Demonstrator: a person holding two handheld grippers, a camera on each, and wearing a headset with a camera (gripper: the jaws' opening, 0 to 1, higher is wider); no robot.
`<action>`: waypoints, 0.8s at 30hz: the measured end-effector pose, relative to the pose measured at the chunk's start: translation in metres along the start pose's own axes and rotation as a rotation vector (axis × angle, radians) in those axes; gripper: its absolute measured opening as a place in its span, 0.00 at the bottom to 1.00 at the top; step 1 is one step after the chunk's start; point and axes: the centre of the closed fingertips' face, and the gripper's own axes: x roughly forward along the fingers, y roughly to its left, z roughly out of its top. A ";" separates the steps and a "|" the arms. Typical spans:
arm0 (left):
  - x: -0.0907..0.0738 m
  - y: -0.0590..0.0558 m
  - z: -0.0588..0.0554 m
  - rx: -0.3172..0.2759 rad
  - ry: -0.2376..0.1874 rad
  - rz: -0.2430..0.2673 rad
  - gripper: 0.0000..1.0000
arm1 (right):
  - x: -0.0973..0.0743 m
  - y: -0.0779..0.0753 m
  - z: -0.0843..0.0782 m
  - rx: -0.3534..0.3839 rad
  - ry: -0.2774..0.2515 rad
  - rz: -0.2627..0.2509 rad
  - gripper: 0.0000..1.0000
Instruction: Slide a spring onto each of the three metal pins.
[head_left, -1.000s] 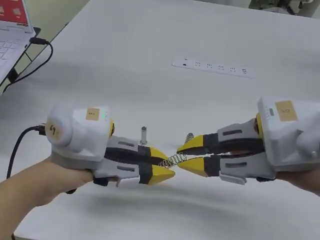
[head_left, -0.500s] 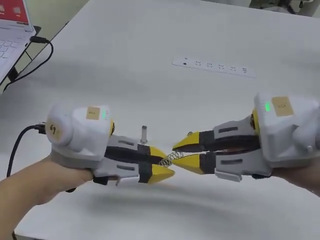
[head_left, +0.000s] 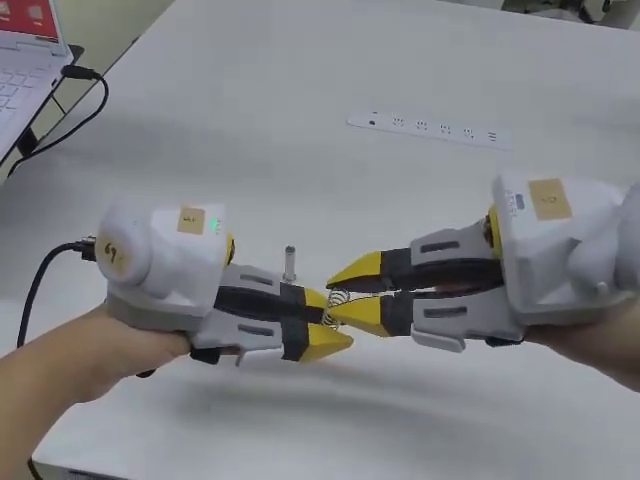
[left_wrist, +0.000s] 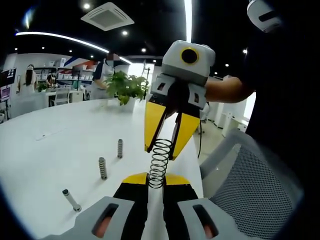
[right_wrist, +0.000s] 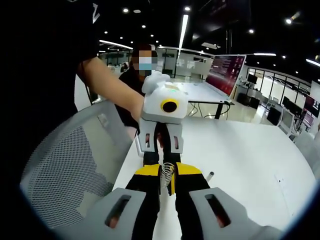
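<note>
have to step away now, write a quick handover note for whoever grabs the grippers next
Left gripper: shut on one end of the spring.
Right gripper: open, jaws either side of the spring's free end, facing the left gripper.
Done: the near sprung pin and the far sprung pin each carry a spring.
Left: one bare pin stands on the table, close to the left gripper. The held spring probably goes on it.

The right claw (head_left: 338, 297) has advanced along the spring (left_wrist: 159, 162) toward the left claw (head_left: 335, 322).
</note>
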 end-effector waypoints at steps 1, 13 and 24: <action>0.000 0.000 0.000 -0.001 0.000 0.000 0.02 | 0.001 0.000 0.000 0.004 -0.006 -0.001 0.07; -0.001 0.001 0.000 0.002 0.002 0.006 0.02 | 0.001 0.000 0.002 0.029 -0.054 -0.032 0.07; 0.000 -0.001 0.000 -0.007 0.005 0.003 0.02 | 0.001 0.000 0.003 0.027 -0.064 -0.048 0.07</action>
